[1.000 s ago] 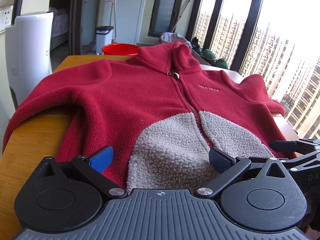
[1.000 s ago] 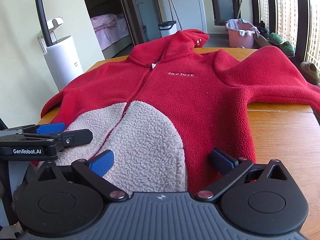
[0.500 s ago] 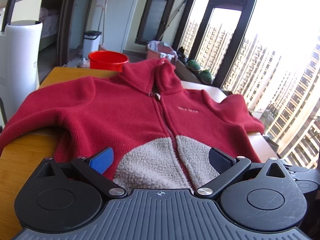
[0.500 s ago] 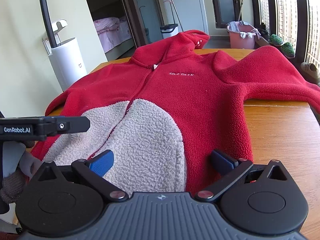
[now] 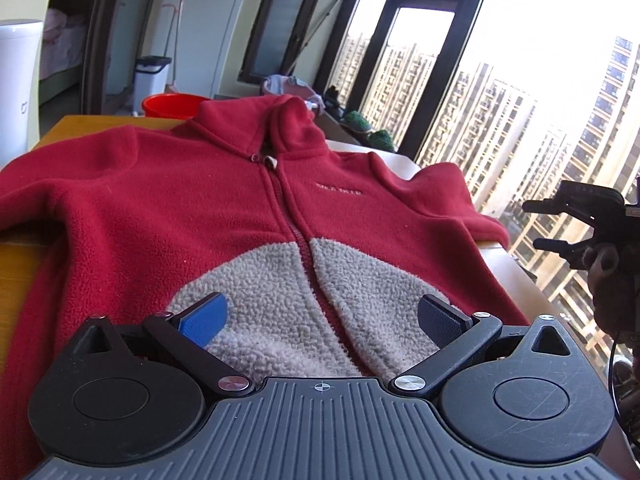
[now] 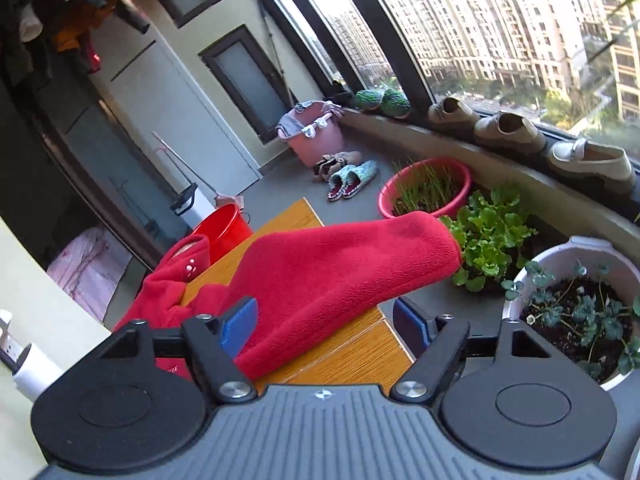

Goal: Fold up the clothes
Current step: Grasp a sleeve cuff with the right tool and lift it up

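Observation:
A red fleece jacket [image 5: 224,208] with grey lower panels lies face up and zipped on the wooden table [image 5: 72,124], hood at the far end. My left gripper [image 5: 320,312] is open and empty, just above the jacket's hem. My right gripper [image 6: 326,320] is open and empty, tilted, above the jacket's right sleeve [image 6: 344,264], which stretches over the table's edge. The right gripper also shows in the left wrist view [image 5: 560,224], raised beside the table's right side.
The table's edge [image 6: 360,344] runs below the sleeve. Beyond it on the floor stand plant pots [image 6: 576,304], a pink basin of grass [image 6: 424,188] and a red bucket [image 6: 224,228]. Shoes line the window sill [image 6: 508,132]. A white appliance [image 5: 20,80] stands at the left.
My right gripper has swung from the jacket's hem to the right, now over the right sleeve. My left gripper has shifted right, centred on the zip.

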Demonstrator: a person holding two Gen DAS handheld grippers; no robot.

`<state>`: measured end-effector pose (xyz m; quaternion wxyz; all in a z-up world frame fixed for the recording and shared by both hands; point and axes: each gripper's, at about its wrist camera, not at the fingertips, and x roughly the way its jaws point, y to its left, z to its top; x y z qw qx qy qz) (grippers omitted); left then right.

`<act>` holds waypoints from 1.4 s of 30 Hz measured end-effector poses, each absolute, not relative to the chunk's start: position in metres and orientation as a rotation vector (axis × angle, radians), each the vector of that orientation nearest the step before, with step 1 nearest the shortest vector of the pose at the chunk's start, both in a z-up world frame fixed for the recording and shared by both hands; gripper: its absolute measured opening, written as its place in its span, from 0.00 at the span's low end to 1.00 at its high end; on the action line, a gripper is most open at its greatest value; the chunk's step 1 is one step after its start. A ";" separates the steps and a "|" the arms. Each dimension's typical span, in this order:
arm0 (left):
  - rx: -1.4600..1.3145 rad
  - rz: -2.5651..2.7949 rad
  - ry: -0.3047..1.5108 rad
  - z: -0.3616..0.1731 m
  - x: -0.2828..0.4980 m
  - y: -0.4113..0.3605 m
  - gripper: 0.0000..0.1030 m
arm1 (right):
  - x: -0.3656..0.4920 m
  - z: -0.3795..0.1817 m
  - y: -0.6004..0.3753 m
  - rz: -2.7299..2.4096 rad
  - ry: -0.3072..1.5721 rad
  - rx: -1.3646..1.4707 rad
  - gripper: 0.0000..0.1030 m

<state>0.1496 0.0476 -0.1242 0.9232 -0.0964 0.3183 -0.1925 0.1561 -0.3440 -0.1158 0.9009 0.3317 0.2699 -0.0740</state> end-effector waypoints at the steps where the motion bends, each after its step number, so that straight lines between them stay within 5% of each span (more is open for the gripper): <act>1: -0.201 -0.394 0.651 -0.124 0.149 0.048 1.00 | 0.164 -0.124 -0.353 -0.172 0.578 0.726 0.61; 18: -0.245 -0.403 0.643 -0.121 0.140 0.060 1.00 | 0.231 -0.205 -0.384 -0.291 0.587 1.155 0.55; 21: -0.259 -0.411 0.635 -0.120 0.138 0.062 1.00 | 0.241 -0.200 -0.388 -0.277 0.573 1.203 0.24; 32: -0.318 -0.439 0.616 -0.120 0.136 0.070 1.00 | 0.250 -0.036 -0.304 -0.036 0.387 0.639 0.12; 42: -0.340 -0.447 0.616 -0.120 0.137 0.072 1.00 | 0.251 0.018 -0.205 0.168 0.415 0.412 0.12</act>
